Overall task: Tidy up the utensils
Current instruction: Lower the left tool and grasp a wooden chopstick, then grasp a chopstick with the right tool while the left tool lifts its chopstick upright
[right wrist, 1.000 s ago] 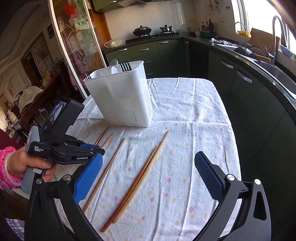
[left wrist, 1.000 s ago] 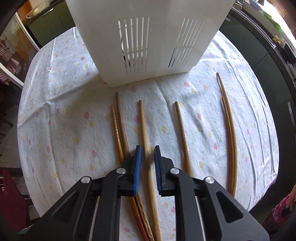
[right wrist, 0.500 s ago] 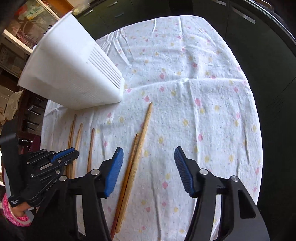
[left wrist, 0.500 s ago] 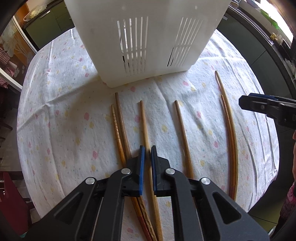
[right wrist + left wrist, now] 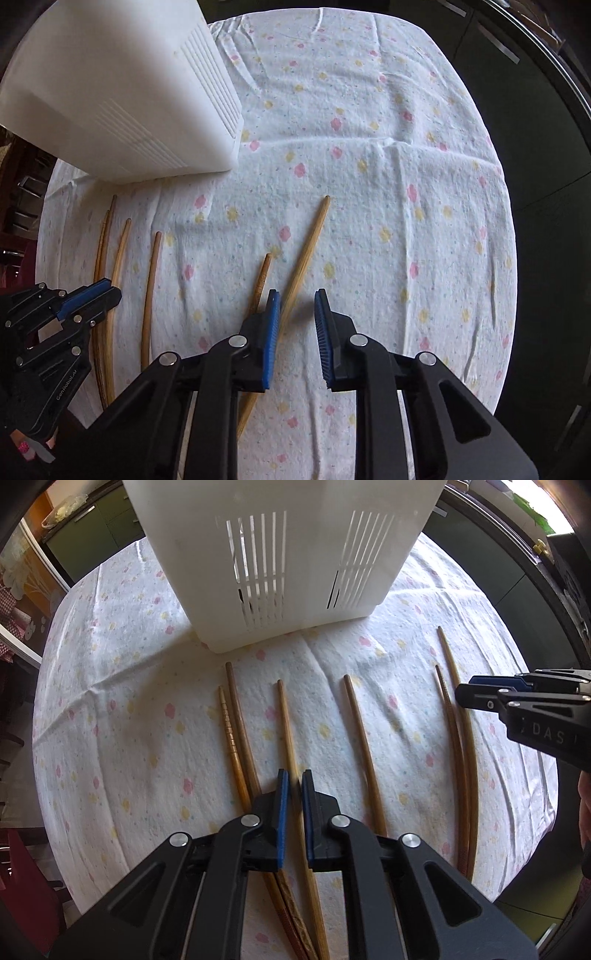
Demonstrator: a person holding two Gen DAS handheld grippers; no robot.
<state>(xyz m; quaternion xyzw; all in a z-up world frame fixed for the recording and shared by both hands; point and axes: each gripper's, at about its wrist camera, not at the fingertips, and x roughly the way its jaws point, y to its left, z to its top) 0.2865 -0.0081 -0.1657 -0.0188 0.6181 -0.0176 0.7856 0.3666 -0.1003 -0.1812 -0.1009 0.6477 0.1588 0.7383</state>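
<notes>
Two grippers over chopsticks laid in front of the white caddy [image 5: 280, 554].

The left gripper [image 5: 294, 781] is clamped on the light chopstick [image 5: 286, 731], third from the left before the caddy. The right gripper [image 5: 297, 299], pointing down at the pair [image 5: 291, 277] lying farthest right of the caddy, is closing: the long stick runs between its jaws, beside the left pad [image 5: 271, 325], the other pad apart from it.

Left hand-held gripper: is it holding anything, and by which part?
Yes. The left hand-held gripper is shut on a light wooden chopstick lying on the tablecloth, gripping it partway along its shaft, nearer its thicker end.
</notes>
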